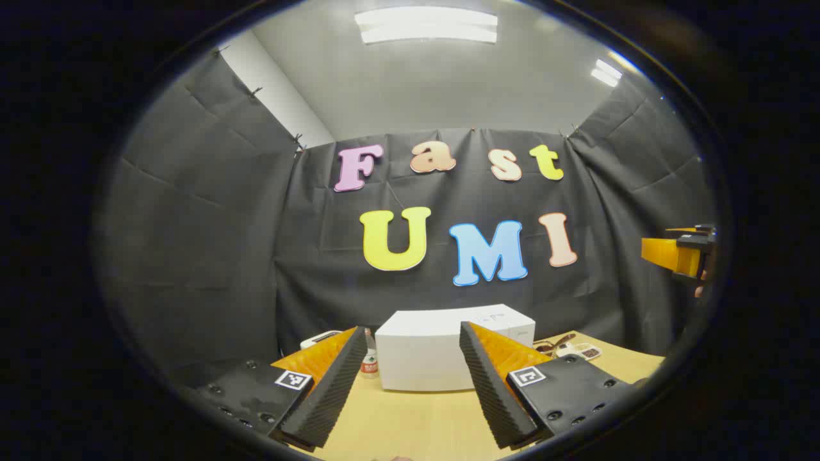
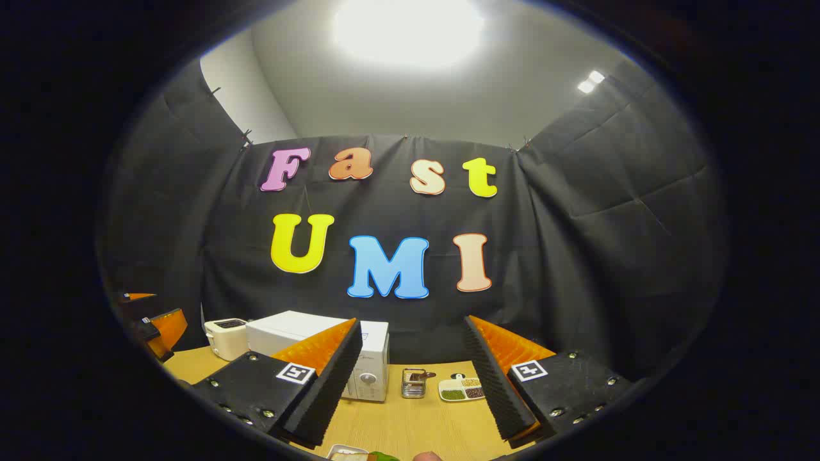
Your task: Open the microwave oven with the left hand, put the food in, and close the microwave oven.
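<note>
A white microwave [image 1: 423, 358] stands on the wooden table [image 1: 410, 422], straight ahead of my left gripper [image 1: 413, 328], which is open and holds nothing. In the right gripper view the microwave [image 2: 288, 328] is at the left, its front with a round knob facing me, and the door looks closed. My right gripper [image 2: 413, 320] is open and bare too, held above the table. At the very bottom edge of that view lies a white dish of food [image 2: 349, 453] with something green in it. The left gripper [image 2: 154, 326] shows at the far left there, and the right gripper [image 1: 682, 253] hangs high at the right.
A white toaster [image 2: 225, 336] sits left of the microwave, and a small bottle [image 1: 369, 363] stands by its corner. Right of it are a wire utensil holder [image 2: 414, 382] and a sectioned plate of grains [image 2: 461, 388]. Black cloth walls close the back and sides.
</note>
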### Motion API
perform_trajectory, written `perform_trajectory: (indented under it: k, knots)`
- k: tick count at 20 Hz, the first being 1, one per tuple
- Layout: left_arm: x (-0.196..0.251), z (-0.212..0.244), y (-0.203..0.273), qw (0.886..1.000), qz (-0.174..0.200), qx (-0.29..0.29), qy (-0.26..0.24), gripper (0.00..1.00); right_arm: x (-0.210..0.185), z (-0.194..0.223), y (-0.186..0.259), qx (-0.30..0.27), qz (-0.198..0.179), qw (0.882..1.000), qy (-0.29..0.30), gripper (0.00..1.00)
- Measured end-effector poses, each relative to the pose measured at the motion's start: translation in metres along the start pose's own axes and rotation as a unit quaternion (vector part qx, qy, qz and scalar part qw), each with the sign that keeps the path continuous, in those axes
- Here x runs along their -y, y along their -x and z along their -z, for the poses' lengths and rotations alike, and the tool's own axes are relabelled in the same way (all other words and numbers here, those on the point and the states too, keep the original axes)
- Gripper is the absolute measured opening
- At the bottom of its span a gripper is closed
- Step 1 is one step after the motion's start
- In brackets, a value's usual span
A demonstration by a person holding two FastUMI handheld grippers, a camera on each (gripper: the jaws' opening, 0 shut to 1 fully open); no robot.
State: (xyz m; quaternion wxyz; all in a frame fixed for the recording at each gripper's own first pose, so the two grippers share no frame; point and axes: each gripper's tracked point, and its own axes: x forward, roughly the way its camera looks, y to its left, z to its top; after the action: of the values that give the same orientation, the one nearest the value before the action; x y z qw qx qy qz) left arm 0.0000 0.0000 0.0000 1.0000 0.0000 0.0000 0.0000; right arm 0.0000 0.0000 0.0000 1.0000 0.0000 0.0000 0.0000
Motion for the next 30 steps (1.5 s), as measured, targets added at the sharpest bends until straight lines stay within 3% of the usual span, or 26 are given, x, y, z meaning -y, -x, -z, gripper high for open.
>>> perform_trajectory:
  k: [9,19,25,30]
  knots:
    - [0.024,-0.007,-0.001,1.000,0.015,0.006,-0.012,0.96,0.013,0.005,0.000,-0.001,0.004,1.000,-0.005,0.95]
    - [0.050,-0.011,-0.006,1.000,0.011,0.005,-0.015,0.96,0.030,0.010,-0.003,0.003,-0.014,1.000,0.001,0.95]
    - [0.083,-0.006,-0.021,1.000,0.008,0.005,-0.012,0.96,0.046,0.024,-0.002,-0.004,-0.040,0.999,-0.007,0.95]
    - [0.106,0.003,-0.055,1.000,0.019,0.007,-0.023,0.96,0.065,0.031,-0.006,-0.009,-0.027,1.000,-0.005,0.95]
